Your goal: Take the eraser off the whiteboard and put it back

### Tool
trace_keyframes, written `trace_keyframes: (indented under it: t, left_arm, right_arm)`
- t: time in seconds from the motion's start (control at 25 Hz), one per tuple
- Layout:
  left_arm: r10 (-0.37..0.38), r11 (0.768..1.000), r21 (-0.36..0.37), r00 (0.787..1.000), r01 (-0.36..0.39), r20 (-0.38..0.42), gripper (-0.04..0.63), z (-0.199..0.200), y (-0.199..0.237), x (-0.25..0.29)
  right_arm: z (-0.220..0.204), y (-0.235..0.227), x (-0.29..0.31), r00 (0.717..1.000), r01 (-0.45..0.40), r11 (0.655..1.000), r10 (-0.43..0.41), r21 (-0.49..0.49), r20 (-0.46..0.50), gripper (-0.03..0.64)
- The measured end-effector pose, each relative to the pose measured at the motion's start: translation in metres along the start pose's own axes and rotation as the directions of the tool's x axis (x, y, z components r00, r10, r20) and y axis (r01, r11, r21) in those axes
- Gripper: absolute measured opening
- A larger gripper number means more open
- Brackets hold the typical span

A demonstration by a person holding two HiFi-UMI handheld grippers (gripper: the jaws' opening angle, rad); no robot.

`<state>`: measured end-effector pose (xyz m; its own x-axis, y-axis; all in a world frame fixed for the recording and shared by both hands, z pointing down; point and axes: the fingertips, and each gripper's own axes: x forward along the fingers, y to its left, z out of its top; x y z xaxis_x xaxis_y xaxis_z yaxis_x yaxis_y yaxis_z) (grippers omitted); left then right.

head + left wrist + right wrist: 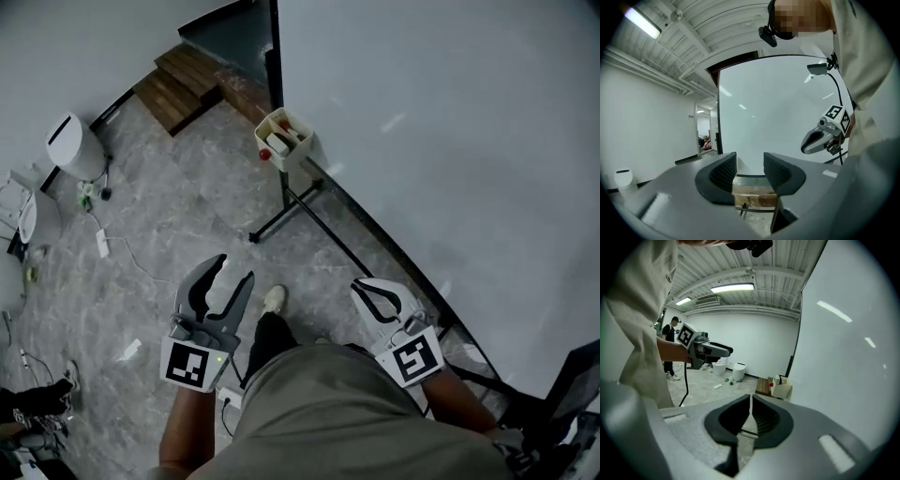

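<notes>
I hold my left gripper (232, 269) with its jaws partly apart and nothing between them. My right gripper (362, 285) has its jaws together and empty, near the whiteboard's (450, 141) lower edge. A box (302, 155) hangs at the whiteboard's corner.

We find no words, numbers or brand names that we can read. The only signs are black-and-white square markers, made of blocks and not of letters. The left marker (187, 364) stands on the left hand-held gripper (232, 272), and the right marker (414, 359) on the right hand-held gripper (364, 286).
</notes>
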<state>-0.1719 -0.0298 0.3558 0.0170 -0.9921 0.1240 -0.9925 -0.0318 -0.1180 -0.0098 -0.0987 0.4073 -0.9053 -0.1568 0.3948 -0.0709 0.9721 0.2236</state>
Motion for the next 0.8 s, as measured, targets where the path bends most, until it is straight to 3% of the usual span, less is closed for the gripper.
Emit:
trace_keyframes:
  t: [0.16,0.32,0.44,0.8]
  left_arm:
    - [0.077,0.996,-0.032,0.995,-0.079,-0.059,0.164,-0.021,-0.056,-0.057]
    - [0.096,0.992,-0.072,0.991,-0.103,-0.098,0.144,-0.022,-0.103,-0.102]
    - [0.094,0.993,-0.062,0.991,-0.101,-0.097,0.132,-0.010,-0.126,-0.129]
    - [0.010,0.999,-0.053,0.999,-0.011,-0.032,0.005,0.015,-0.194,-0.200]
  right_arm:
    - [-0.030,0.039,-0.031,0.993,-0.122,0.993,0.122,-0.006,-0.005,0.009]
    - [-0.038,0.068,-0.057,0.980,-0.199,0.980,0.199,-0.031,0.005,0.009]
    - [-0.032,0.085,-0.077,0.976,-0.215,0.976,0.216,-0.041,0.031,0.009]
    - [-0.015,0.152,-0.131,0.975,-0.212,0.974,0.216,-0.075,0.054,0.009]
